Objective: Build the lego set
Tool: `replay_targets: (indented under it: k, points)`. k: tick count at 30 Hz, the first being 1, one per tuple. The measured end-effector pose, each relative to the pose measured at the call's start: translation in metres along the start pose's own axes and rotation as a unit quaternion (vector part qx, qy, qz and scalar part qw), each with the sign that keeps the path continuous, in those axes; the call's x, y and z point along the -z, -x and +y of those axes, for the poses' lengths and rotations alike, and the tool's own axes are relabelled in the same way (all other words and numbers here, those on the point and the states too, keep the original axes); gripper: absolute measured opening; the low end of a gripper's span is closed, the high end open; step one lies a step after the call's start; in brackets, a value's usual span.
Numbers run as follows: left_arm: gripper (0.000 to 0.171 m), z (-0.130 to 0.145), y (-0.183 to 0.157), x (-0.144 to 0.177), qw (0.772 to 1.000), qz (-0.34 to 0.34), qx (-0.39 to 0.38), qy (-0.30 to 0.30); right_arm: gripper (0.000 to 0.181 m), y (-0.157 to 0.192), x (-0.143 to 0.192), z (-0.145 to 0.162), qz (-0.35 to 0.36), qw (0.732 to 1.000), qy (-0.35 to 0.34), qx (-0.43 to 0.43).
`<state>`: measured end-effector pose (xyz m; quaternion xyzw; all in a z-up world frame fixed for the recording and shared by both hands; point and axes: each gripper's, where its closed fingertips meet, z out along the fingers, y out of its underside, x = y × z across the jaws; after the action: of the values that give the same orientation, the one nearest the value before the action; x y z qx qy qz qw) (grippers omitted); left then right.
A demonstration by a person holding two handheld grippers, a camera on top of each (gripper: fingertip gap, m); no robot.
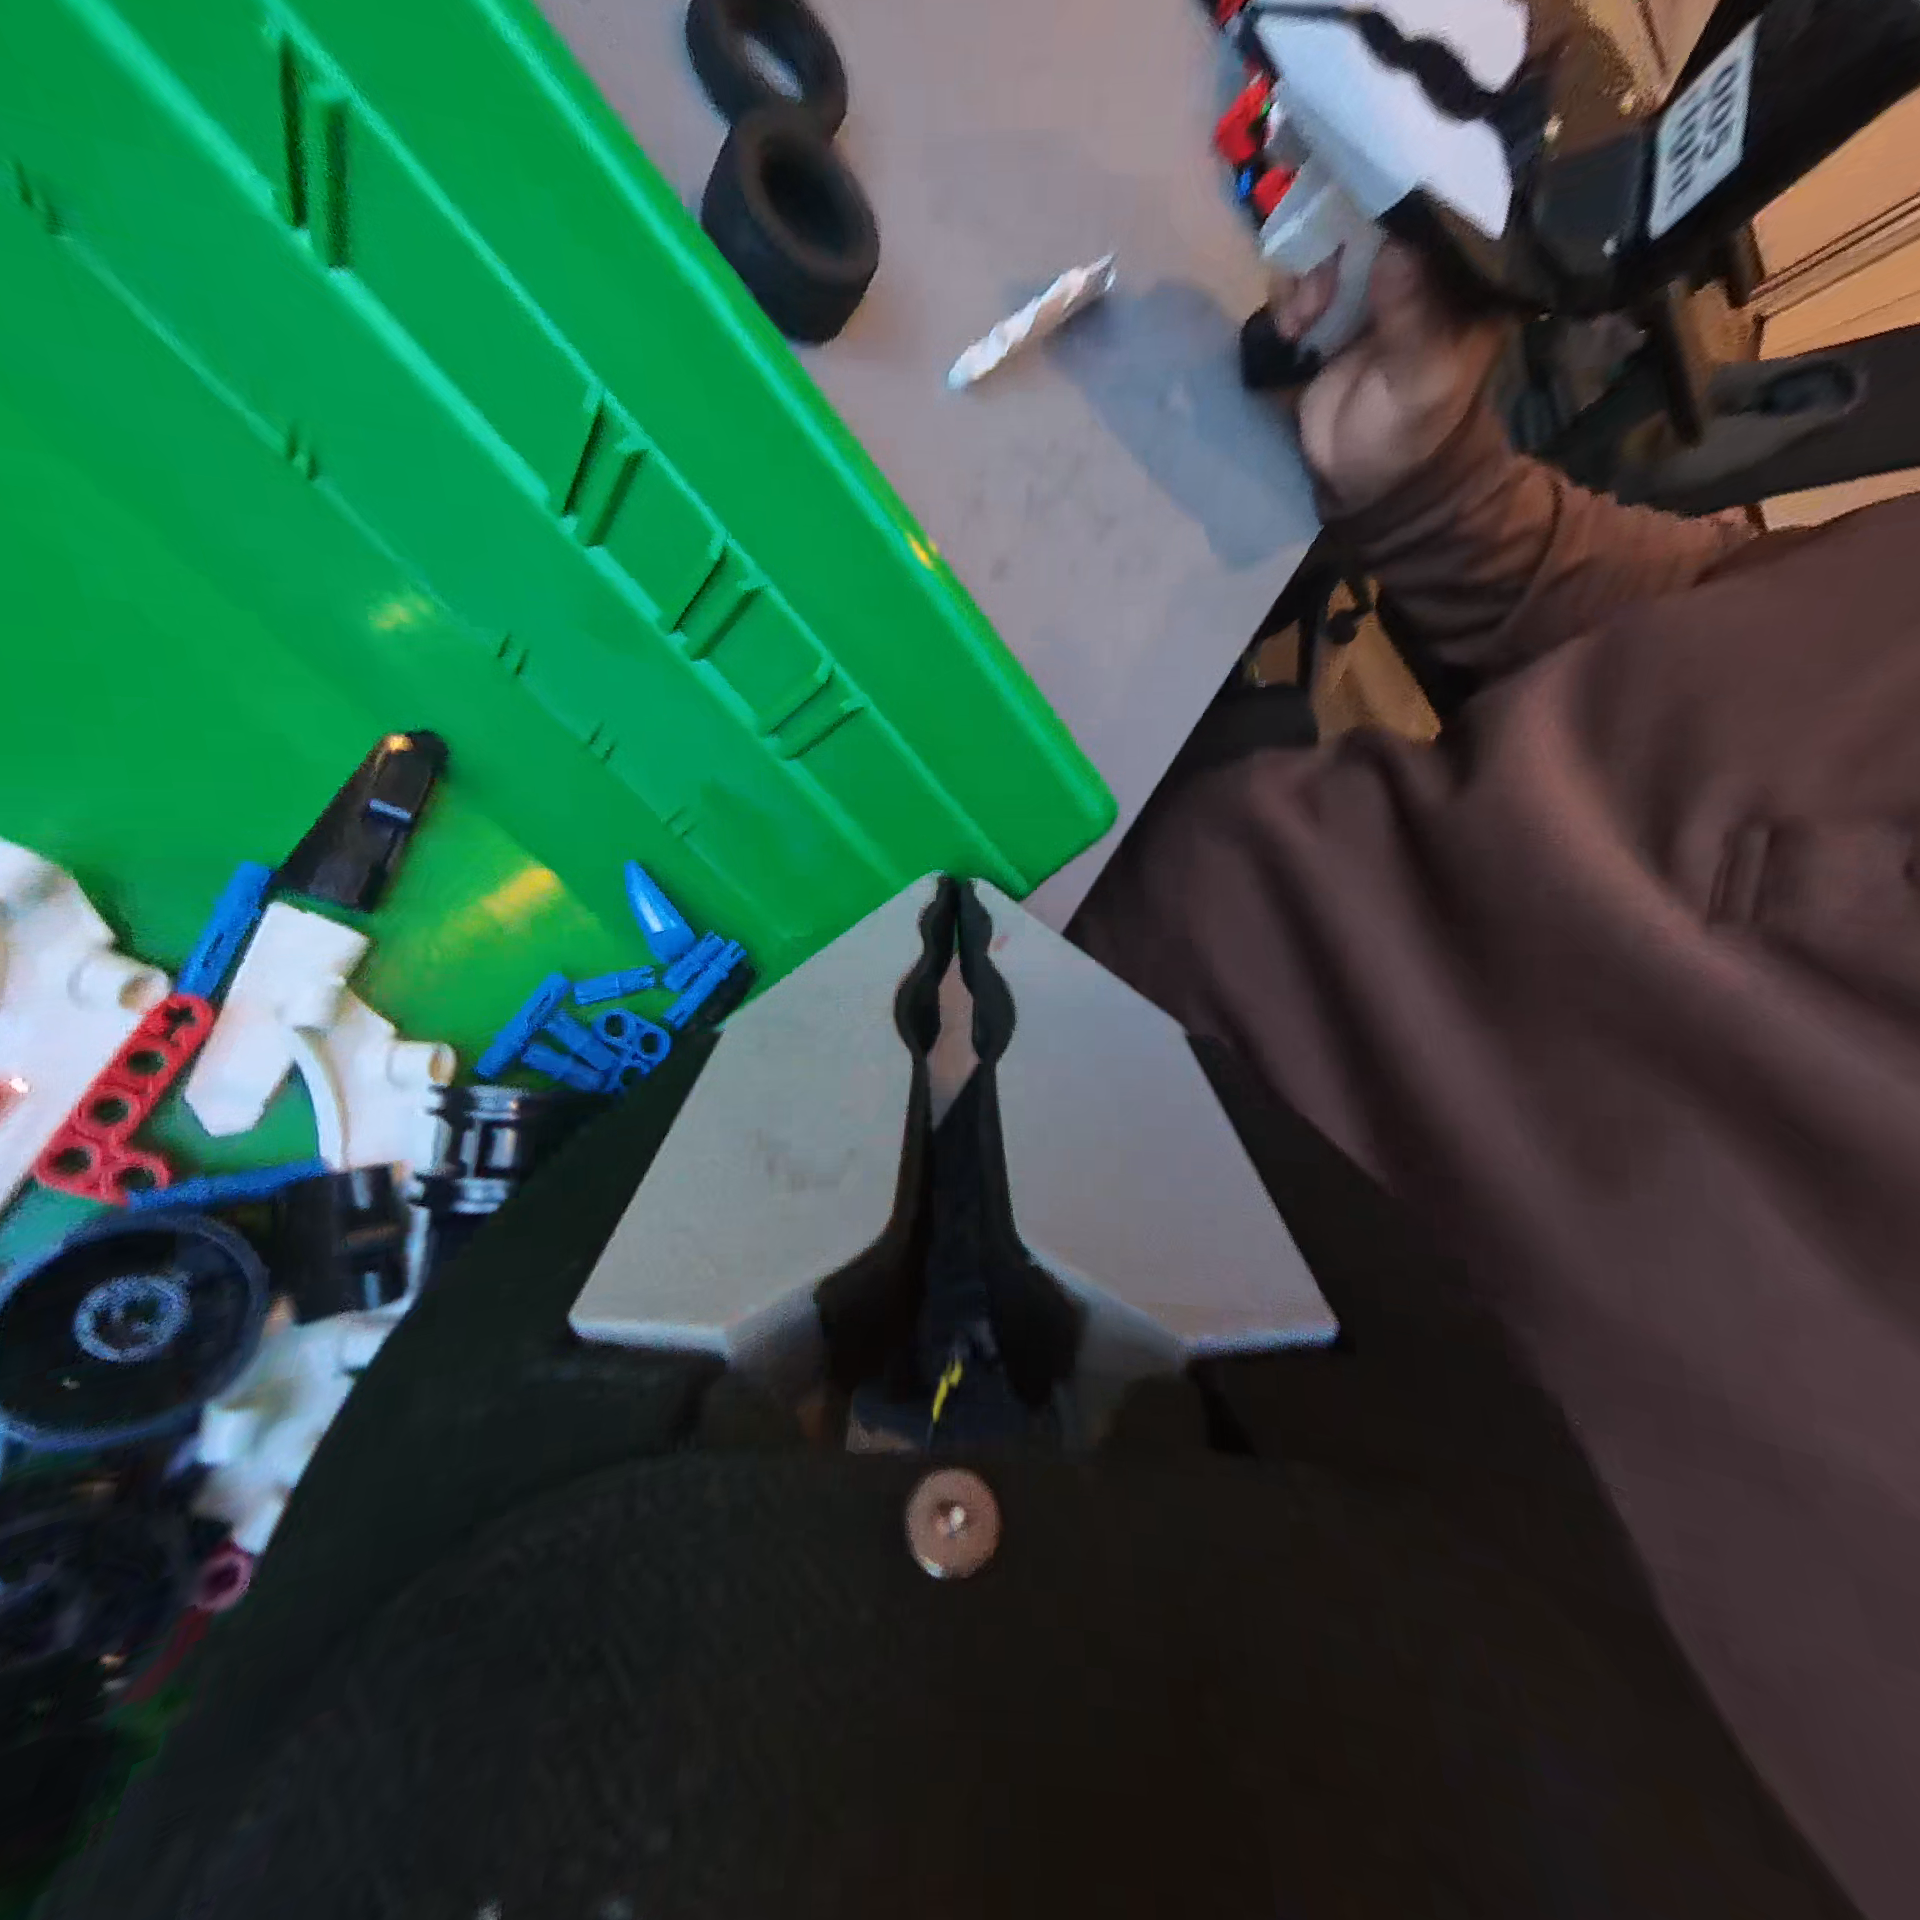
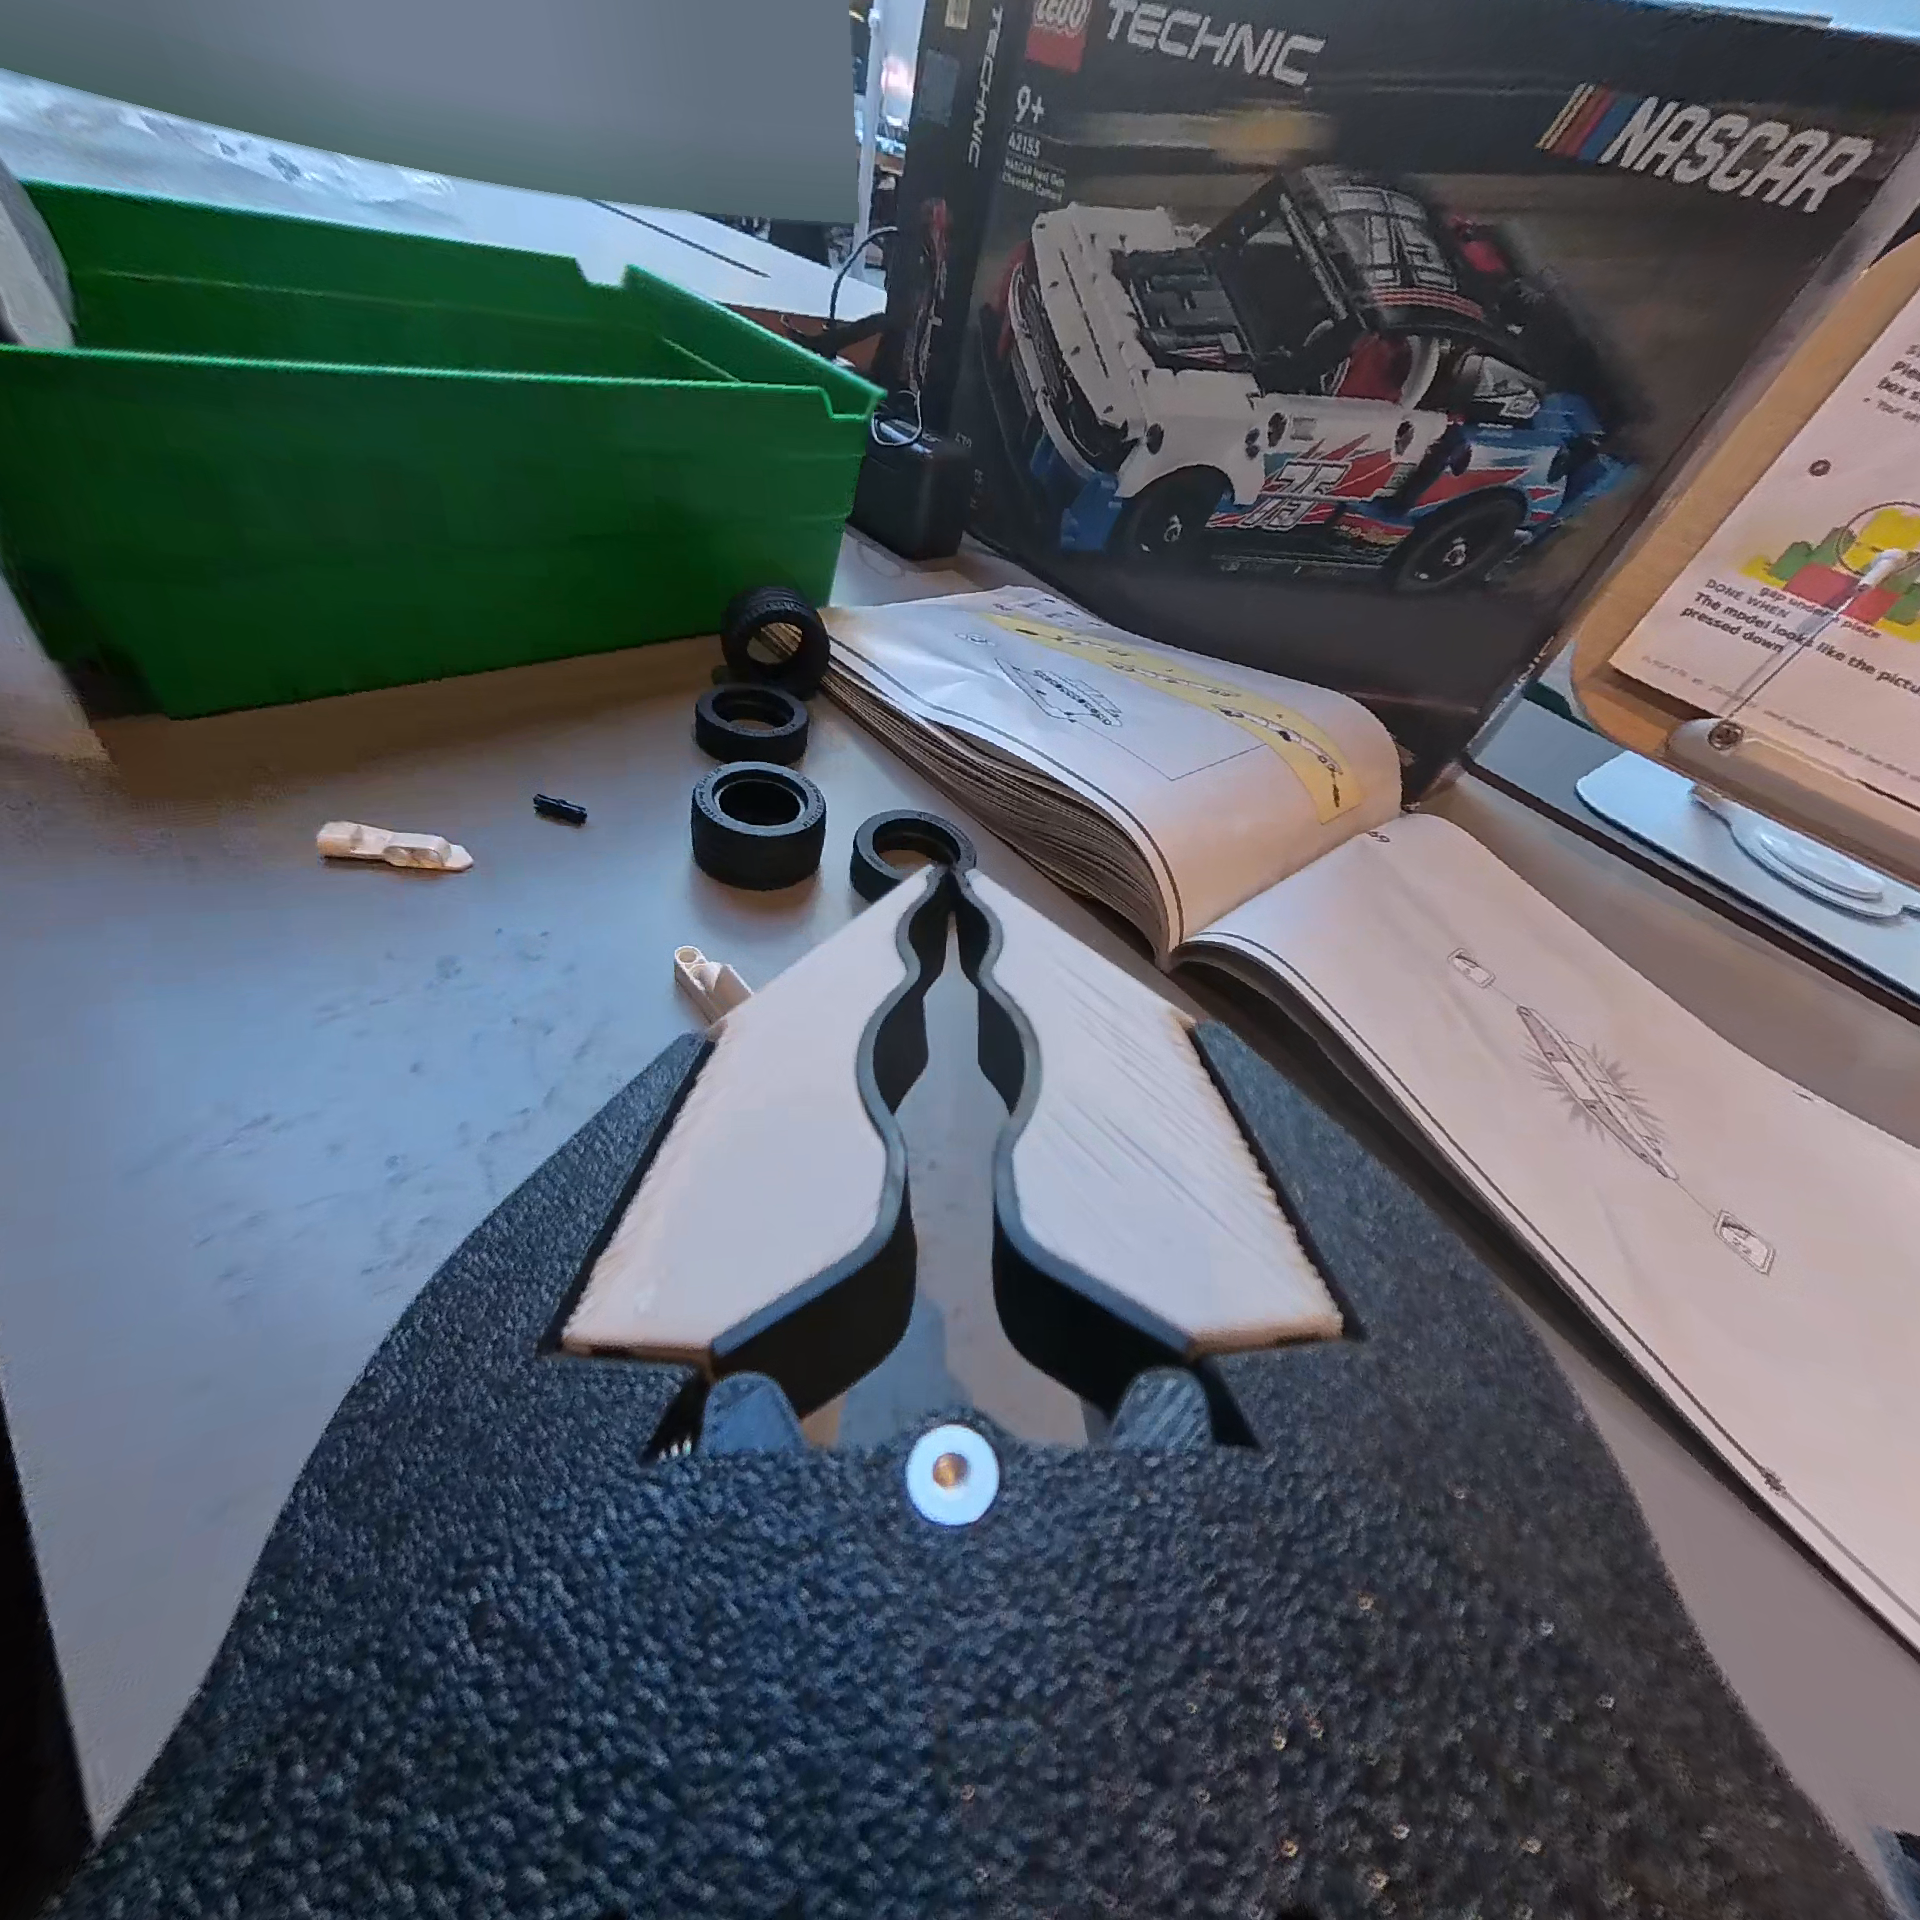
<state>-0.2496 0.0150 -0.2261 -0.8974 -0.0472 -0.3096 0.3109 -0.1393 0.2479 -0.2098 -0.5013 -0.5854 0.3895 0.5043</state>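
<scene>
Inspecting the left tool (image 1: 957, 894): its pale wedge fingers with wavy black pads meet at the tips, with nothing between them, poised over the corner of a glossy green plastic bin (image 1: 436, 488). The bin holds loose lego parts (image 1: 260, 1091): blue pins, a red perforated beam, white panels, and black wheel hubs. The right tool (image 2: 948, 883) is likewise closed at the tips and empty, above the grey scuffed worktop (image 2: 312, 1091). Four ribbed black rubber tyres (image 2: 758, 821) sit on the worktop near an open instruction booklet (image 2: 1195, 790); a white piece (image 2: 395, 847) and a small black pin (image 2: 559, 807) lie apart. The set's box (image 2: 1351, 343) stands behind.
</scene>
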Motion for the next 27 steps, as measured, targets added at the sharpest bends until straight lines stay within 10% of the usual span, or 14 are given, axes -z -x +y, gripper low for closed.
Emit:
replay_targets:
  k: [5, 10, 18, 27]
  points:
    - [0.005, -0.022, 0.022, 0.05, 0.994, -0.092, -0.058, -0.027, 0.0, 0.003, 0.0, 0.001, 0.009, 1.0, 0.002, 0.023]
    - [0.016, -0.019, 0.09, 0.115, 0.95, -0.274, -0.11, 0.103, 0.0, 0.002, 0.0, 0.0, 0.009, 1.0, 0.002, 0.018]
    - [0.009, 0.019, 0.141, 0.081, 0.875, -0.264, -0.192, 0.357, 0.0, 0.001, 0.003, -0.002, 0.007, 1.0, -0.01, 0.011]
    - [0.004, 0.02, 0.147, 0.063, 0.866, -0.266, -0.193, 0.376, 0.0, -0.002, 0.007, -0.006, 0.0, 1.0, -0.026, -0.01]
